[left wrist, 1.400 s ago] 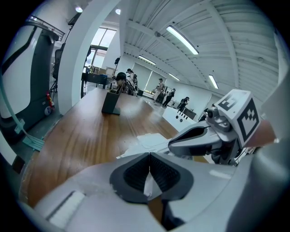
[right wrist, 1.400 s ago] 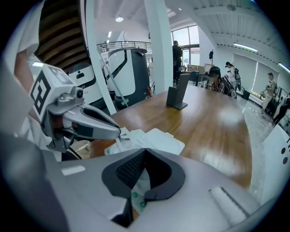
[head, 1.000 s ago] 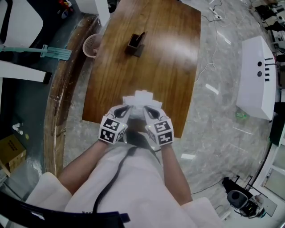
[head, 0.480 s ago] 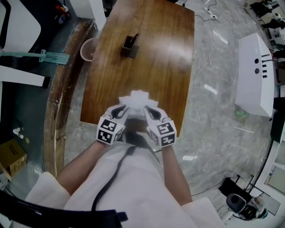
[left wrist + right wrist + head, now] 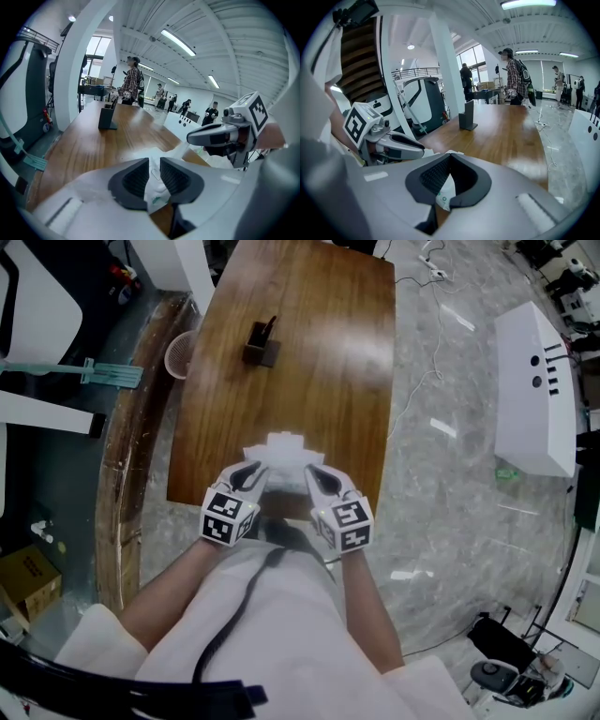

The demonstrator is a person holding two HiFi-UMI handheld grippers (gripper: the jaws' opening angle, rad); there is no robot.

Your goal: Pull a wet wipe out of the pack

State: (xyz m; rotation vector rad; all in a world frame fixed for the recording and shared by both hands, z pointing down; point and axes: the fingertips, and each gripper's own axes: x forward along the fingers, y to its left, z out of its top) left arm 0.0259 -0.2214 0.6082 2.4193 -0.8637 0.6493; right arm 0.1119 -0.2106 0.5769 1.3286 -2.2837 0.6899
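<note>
Your left tongs (image 5: pixel 154 165) are opening, and their pads stand clear of the white pack (image 5: pixel 284 448) that shows between them. The pack lies just ahead of both tips, spanning from one to the other. Your right tongs (image 5: pixel 449 158) are pinched shut on its green-printed end.

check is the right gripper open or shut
Shut: in the right gripper view, the right gripper has its pads closed together on the white wipe pack.
</note>
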